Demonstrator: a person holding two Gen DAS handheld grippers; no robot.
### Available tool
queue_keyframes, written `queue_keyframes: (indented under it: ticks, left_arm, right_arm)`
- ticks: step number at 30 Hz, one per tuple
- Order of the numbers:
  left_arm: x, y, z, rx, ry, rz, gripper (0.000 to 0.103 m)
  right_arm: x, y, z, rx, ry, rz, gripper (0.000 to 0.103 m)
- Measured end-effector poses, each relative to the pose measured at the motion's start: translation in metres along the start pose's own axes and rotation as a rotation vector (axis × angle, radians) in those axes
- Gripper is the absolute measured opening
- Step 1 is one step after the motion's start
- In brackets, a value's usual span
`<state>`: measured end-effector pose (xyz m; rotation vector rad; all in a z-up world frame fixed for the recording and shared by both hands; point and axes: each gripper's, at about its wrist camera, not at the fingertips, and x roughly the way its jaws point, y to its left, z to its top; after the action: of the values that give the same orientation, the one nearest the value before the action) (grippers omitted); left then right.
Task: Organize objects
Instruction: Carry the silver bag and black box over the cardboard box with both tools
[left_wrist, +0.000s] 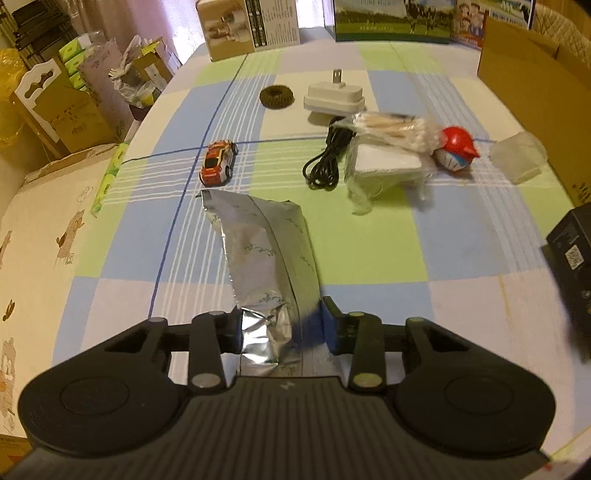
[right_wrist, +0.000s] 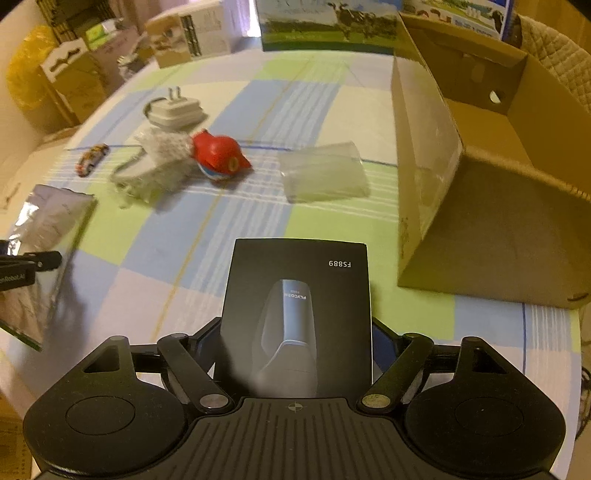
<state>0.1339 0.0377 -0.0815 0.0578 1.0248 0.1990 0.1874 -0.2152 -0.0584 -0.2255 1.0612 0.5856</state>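
In the left wrist view, the left gripper (left_wrist: 282, 328) is clamped on the near end of a silver foil pouch (left_wrist: 264, 254), which fills the lower centre of the frame. Its long axis runs away from the camera, the far end reaching toward the toy car (left_wrist: 218, 162) at centre left. The foil is crumpled where the fingers pinch it; a thin, slick bag held by one end could sag or slide out if swung quickly. Farther up the checked tablecloth (left_wrist: 369, 251) lie a white charger (left_wrist: 334, 98), a black cable (left_wrist: 325, 162), a bag of cotton swabs (left_wrist: 391, 127) and a red toy (left_wrist: 458, 147).

In the right wrist view, the right gripper (right_wrist: 295, 354) grips a black shaver box (right_wrist: 299, 314) by its side faces, in the lower centre. The box's long axis points straight ahead, its printing upside down to the camera. An open cardboard box (right_wrist: 480, 206) stands at the right, likely the destination. The risk here is the shaver box clipping that box's near wall, or the two loads colliding if both arms move there together.
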Motion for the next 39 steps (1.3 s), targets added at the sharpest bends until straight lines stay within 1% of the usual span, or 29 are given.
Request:
queue_keyframes:
  ticks: [5, 8, 12, 17, 22, 25, 28, 34, 39]
  left_arm:
    - [-0.022, -0.006, 0.001, -0.024, -0.024, -0.02, 0.033]
    - [-0.039, -0.012, 0.006, -0.032, -0.054, -0.045, 0.033]
    - [-0.061, -0.026, 0.02, -0.03, -0.101, -0.08, 0.033]
    - [-0.083, -0.048, 0.045, -0.011, -0.165, -0.151, 0.033]
    - [-0.098, -0.079, 0.076, 0.027, -0.225, -0.234, 0.033]
    - [-0.103, -0.101, 0.096, 0.054, -0.258, -0.277, 0.033]
    - [-0.104, -0.124, 0.115, 0.077, -0.275, -0.324, 0.033]
    - [-0.107, -0.176, 0.153, 0.134, -0.316, -0.388, 0.033]
    - [-0.101, -0.215, 0.175, 0.163, -0.327, -0.416, 0.033]
  right_arm:
    - [-0.016, 0.002, 0.008, -0.018, -0.03, 0.048, 0.076]
    - [-0.028, 0.0, 0.014, -0.02, -0.053, 0.076, 0.076]
    - [-0.045, -0.002, 0.023, -0.032, -0.092, 0.098, 0.076]
    - [-0.07, -0.011, 0.038, -0.036, -0.156, 0.111, 0.076]
    - [-0.092, -0.034, 0.05, -0.015, -0.216, 0.093, 0.076]
    - [-0.101, -0.054, 0.057, 0.006, -0.251, 0.061, 0.076]
    - [-0.108, -0.08, 0.062, 0.036, -0.277, 0.021, 0.076]
    - [-0.12, -0.129, 0.073, 0.08, -0.314, -0.041, 0.076]
    - [-0.121, -0.157, 0.078, 0.096, -0.321, -0.068, 0.077]
